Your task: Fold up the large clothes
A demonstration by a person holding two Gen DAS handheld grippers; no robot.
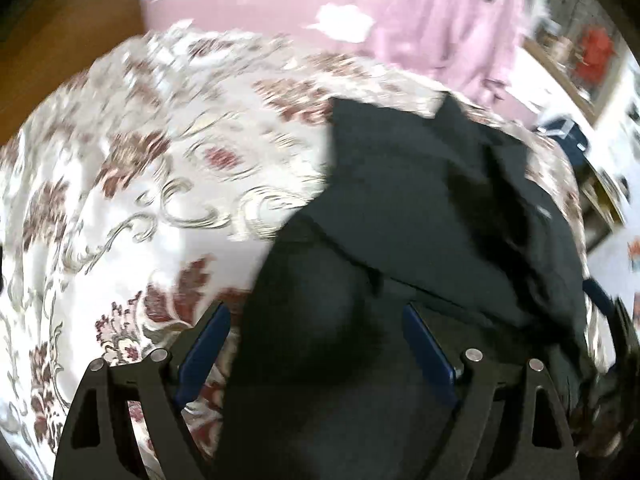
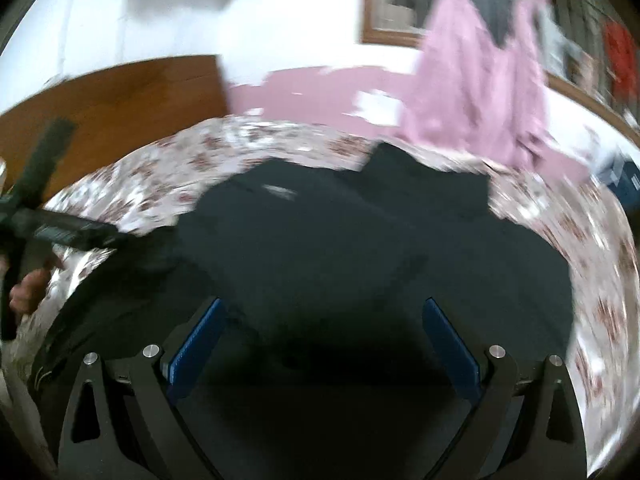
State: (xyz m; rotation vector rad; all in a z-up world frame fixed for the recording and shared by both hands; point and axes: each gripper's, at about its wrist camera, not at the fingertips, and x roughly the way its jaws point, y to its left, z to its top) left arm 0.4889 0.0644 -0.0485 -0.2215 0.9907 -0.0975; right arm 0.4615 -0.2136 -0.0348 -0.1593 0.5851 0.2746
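A large black garment (image 1: pixel 420 208) lies spread on a bed with a floral cover (image 1: pixel 160 184). My left gripper (image 1: pixel 316 312) is open above the garment's near left part, nothing between its blue pads (image 1: pixel 204 352). In the right wrist view the same black garment (image 2: pixel 360 240) fills the middle. My right gripper (image 2: pixel 324 308) is open over it, blue pads (image 2: pixel 452 352) wide apart and empty. The left gripper's body (image 2: pixel 48 220) and the hand holding it show at the left edge. Both views are motion-blurred.
A wooden headboard (image 2: pixel 120 96) stands at the back left. A pink garment (image 2: pixel 480 80) hangs at the back right against a pink and white wall. A framed shelf with red items (image 1: pixel 592 56) and a dark blue box (image 2: pixel 620 176) are at the right.
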